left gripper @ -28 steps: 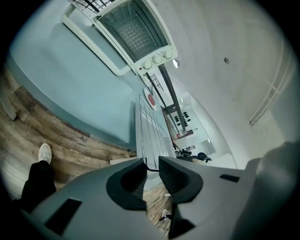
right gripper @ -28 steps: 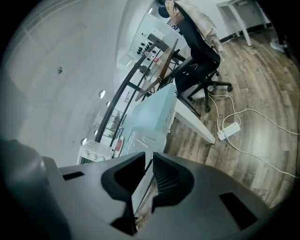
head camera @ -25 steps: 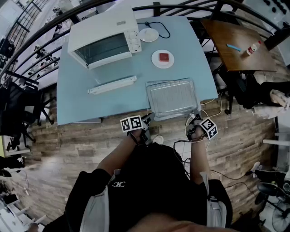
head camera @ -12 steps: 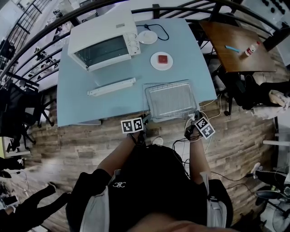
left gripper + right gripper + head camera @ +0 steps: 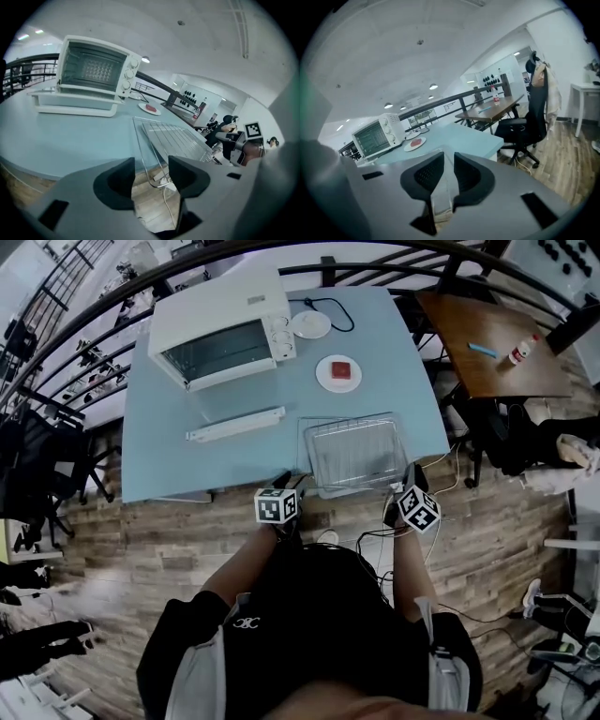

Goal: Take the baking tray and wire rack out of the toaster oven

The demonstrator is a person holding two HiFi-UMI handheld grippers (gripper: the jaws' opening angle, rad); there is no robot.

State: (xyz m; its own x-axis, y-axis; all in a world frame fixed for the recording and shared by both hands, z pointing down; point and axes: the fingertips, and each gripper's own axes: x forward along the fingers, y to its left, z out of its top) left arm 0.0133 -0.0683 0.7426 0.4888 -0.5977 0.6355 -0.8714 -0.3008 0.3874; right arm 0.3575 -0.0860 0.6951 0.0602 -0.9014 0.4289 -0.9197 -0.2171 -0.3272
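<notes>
We judge the set-down nearly done: baking tray (image 5: 354, 454) and wire rack (image 5: 176, 138) lie at the bench's (image 5: 159, 446) near edge, our left claw (image 5: 151, 171) just spread wide off the rack's corner, our right claw (image 5: 448, 171) just narrowed yet apart about the tray's corner, so next we back both clear.

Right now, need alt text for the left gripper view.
The jaws of the left gripper, just opened wide, frame the near corner of a wire rack without touching it, where it overhangs the edge of the pale blue table. Behind stand a white toaster oven and a plate holding something red.
</notes>
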